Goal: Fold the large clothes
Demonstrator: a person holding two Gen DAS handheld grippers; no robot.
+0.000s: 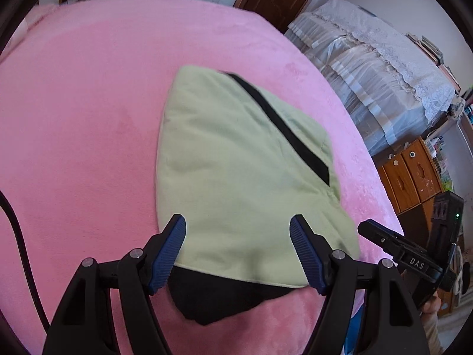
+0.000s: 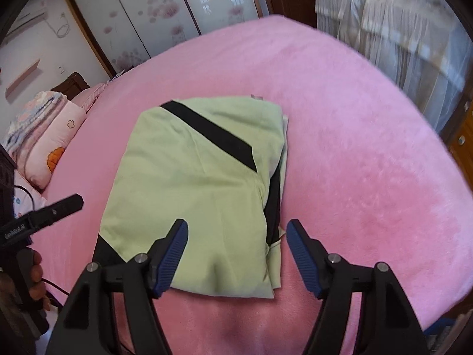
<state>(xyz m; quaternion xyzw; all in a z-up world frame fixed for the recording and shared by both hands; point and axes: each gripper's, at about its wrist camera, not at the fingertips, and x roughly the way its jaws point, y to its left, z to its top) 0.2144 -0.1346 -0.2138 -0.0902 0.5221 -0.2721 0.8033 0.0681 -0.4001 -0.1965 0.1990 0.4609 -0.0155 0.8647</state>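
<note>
Garment (image 1: pixel 236 159): pale green with black bands, lying folded in a compact bundle on the pink blanket (image 1: pixel 88 118), a black part showing under its near edge. Left gripper (image 1: pixel 238 251): hovering over that near edge, fingers standing wide, gripping nothing. Right gripper (image 2: pixel 236 254): hovering over the near right corner, fingers wide, empty. Pillows (image 2: pixel 50 136): lying at the bed's far left. Cabinet (image 1: pixel 414 174): standing beside the bed.

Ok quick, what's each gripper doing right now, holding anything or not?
Left gripper: open, holding nothing, over the near edge of the green garment.
Right gripper: open, holding nothing, over the garment's near right corner.
</note>
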